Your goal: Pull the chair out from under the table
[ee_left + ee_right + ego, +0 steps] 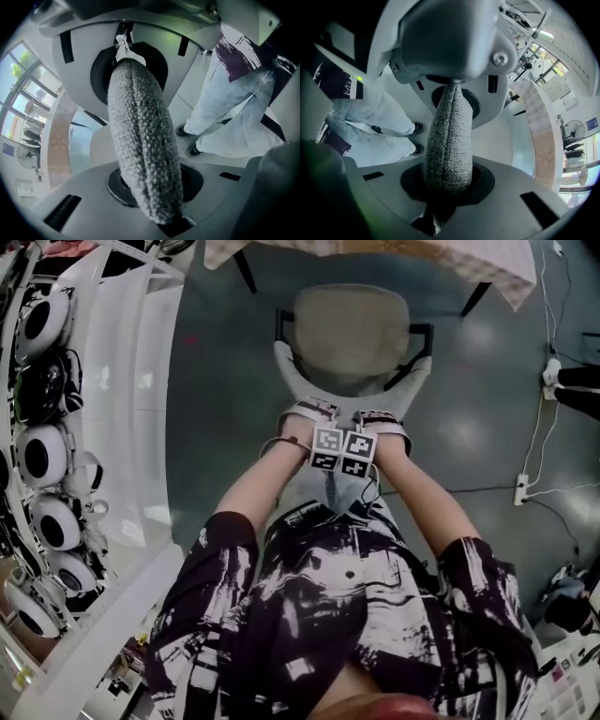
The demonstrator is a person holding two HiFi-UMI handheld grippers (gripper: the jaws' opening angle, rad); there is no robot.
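1. Chair (352, 329): beige seat, standing on the floor, front edge at the cloth-covered table (450, 263).
2. Left gripper (309, 420): clamped on the woven backrest (143, 140).
3. Right gripper (384, 426): clamped on the backrest just beside the left gripper.

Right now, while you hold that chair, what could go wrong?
The left gripper and the right gripper pinch only the backrest's soft padded edge; it might slip free. The person's shoes stand close behind the chair and could get bumped. A cable lies on the floor; a stray step might snag it.

woven chair back (143, 159) tight between left tongs (140, 133)
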